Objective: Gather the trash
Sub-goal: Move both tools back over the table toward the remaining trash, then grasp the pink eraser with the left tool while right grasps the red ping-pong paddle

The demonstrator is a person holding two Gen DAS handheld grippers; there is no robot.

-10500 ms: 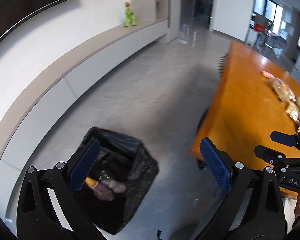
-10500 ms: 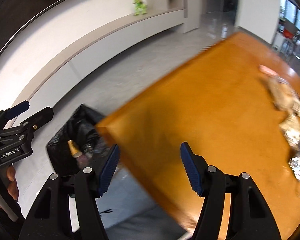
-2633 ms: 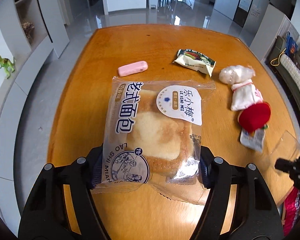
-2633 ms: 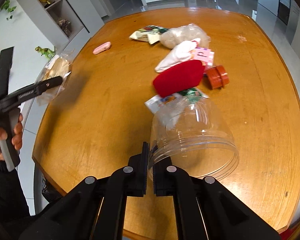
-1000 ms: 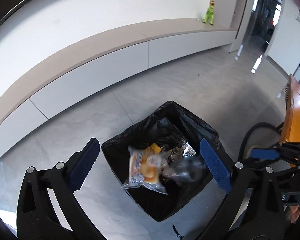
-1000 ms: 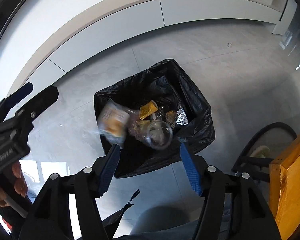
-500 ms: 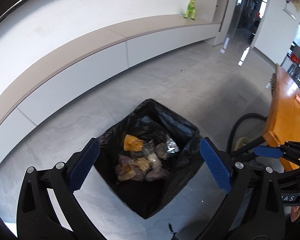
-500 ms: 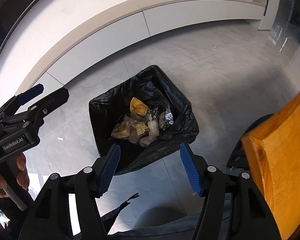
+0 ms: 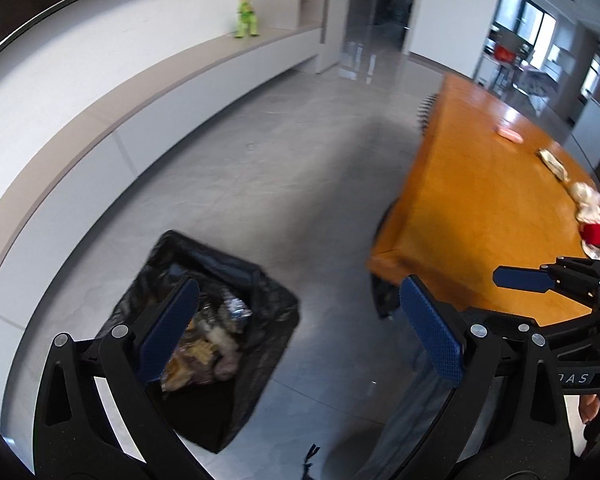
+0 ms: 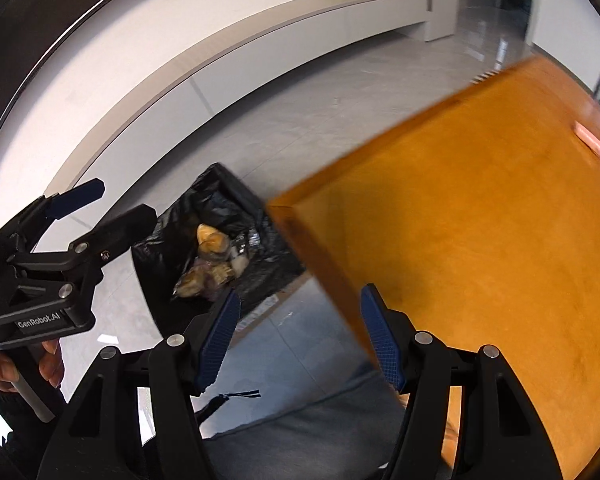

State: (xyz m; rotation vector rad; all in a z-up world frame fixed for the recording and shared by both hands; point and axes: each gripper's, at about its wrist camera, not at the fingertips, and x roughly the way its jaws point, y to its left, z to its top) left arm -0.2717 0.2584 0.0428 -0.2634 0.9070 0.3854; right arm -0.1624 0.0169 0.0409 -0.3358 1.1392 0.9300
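Both grippers are empty right now. The left gripper (image 9: pixel 300 332), seen from its own camera, has its blue-padded fingers spread wide apart with nothing between them, hanging over the grey tile floor (image 9: pixel 284 184). Same deal for the right gripper (image 10: pixel 300 336): jaws apart, nothing in them, sitting at the bottom of its frame right by the near corner of the orange wooden table (image 10: pixel 480 220).

The black plastic trash bag (image 9: pixel 260 320) sits on the floor in the lower left of the left wrist view, mouth open, with a heap of crumpled wrappers and food packets (image 9: pixel 208 344) inside. In the right wrist view that bag (image 10: pixel 220 188) is mid-frame, just beside the table corner.

Leftover trash is on the table along the right edge of the left view: a small pink bar-shaped thing (image 9: pixel 509 134), a flat green-and-tan snack packet (image 9: pixel 553 160), a whitish crumpled bundle (image 9: pixel 588 198) and a red soft lump (image 9: pixel 596 234). It's all a bit blurry.

Green toy dinosaur (image 9: pixel 247 13) stands on the long grey ledge, upper left.
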